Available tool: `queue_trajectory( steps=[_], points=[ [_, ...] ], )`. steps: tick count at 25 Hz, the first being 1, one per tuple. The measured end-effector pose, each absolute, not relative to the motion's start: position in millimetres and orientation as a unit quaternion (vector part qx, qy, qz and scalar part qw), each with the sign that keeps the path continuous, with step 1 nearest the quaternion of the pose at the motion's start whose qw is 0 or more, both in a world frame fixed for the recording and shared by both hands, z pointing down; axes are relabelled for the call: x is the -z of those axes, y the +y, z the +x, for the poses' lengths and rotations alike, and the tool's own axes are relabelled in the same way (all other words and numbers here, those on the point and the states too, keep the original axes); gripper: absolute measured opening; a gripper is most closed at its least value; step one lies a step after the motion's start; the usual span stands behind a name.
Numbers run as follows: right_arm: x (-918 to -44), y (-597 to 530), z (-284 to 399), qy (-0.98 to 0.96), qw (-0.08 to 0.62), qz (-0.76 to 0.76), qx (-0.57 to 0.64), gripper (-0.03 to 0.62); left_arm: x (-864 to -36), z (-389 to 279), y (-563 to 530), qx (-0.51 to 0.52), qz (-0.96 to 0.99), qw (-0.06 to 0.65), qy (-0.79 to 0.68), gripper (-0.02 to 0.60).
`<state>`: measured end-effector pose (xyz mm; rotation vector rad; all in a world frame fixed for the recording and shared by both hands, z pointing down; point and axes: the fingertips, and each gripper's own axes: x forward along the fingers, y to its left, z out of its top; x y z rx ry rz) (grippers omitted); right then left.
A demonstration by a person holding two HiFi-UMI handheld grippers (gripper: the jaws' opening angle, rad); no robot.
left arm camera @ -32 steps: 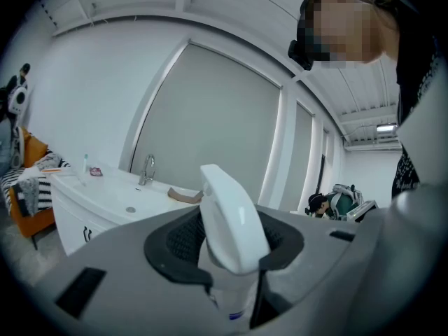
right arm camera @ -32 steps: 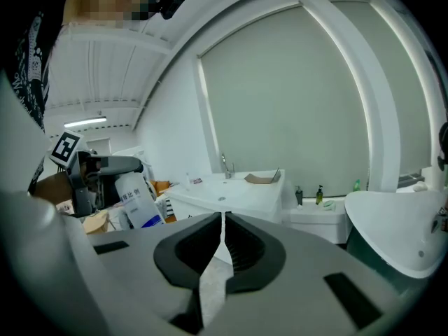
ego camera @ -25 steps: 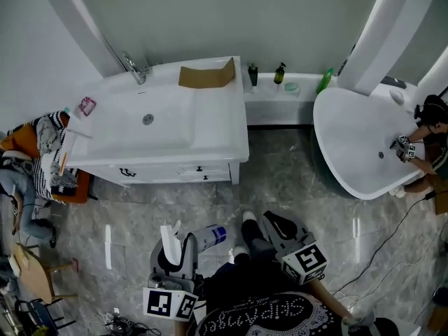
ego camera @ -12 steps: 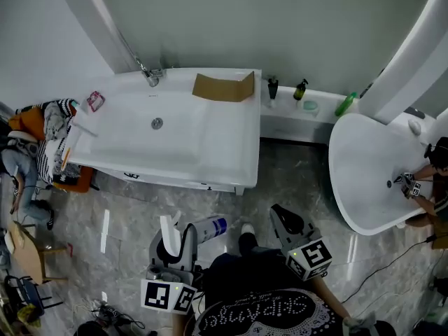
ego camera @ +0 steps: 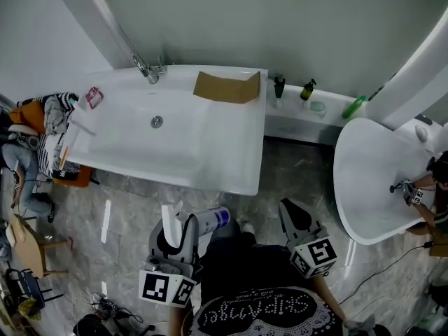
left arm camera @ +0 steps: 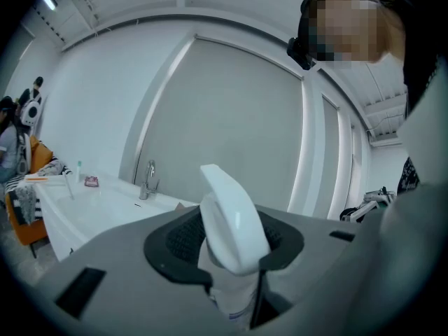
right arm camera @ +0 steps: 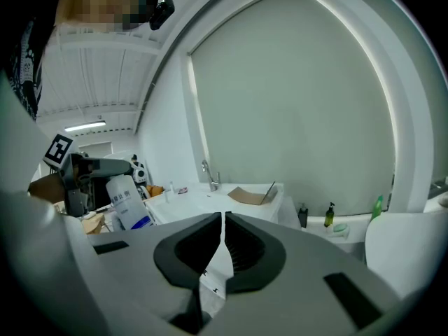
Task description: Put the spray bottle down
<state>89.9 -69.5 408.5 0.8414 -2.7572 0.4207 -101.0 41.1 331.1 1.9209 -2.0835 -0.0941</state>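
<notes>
Spray bottle [ego camera: 210, 222] is clamped in left gripper [ego camera: 179, 231] jaws; right gripper [ego camera: 292, 214] jaws together, empty. If I release here, lower centre of frame, it drops to the floor [ego camera: 133, 205].

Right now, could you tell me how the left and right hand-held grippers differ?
The left hand-held gripper is clamped on the white plastic spray bottle; the right hand-held gripper holds nothing. The left one's jaws stand apart around the bottle, the right one's are together. Both point toward the white rectangular bathtub.
</notes>
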Motion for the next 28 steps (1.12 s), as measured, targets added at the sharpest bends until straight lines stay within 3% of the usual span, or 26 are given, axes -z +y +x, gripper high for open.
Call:
queue_trajectory(
  steps=[28],
  points=[
    [-397,-159,-20,-0.889,0.104,0.417,-0.158,0.029,-306,-251,-116,0.025,0.763,0.125,-0.634,0.155]
  ],
)
